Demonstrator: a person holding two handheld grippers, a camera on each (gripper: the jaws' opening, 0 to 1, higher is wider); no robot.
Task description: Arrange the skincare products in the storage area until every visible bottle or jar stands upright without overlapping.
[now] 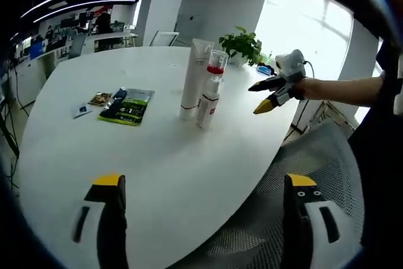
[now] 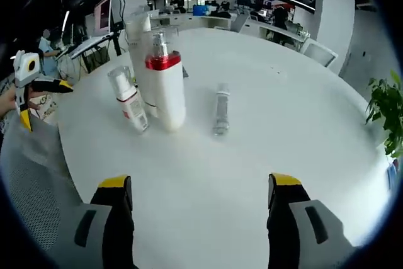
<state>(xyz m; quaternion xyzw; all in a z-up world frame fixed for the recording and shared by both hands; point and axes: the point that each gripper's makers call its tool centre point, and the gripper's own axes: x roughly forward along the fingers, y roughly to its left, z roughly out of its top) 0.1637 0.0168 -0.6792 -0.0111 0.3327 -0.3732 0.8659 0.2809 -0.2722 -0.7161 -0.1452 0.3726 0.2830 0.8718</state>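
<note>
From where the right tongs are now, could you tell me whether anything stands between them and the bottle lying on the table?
Nothing visible does. The lying clear bottle sits ahead of the open right tongs across bare white table; the upright bottles stand off to its left.

We see a white oval table (image 2: 264, 174). On it stand a tall white tube (image 1: 191, 80), a red-collared pump bottle (image 2: 166, 89) and a small bottle (image 2: 129, 102); a clear tube (image 2: 221, 109) lies flat. Green sachets (image 1: 128, 106) lie apart.

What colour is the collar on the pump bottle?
Red, clearest in the right gripper view on the pump bottle.
</note>
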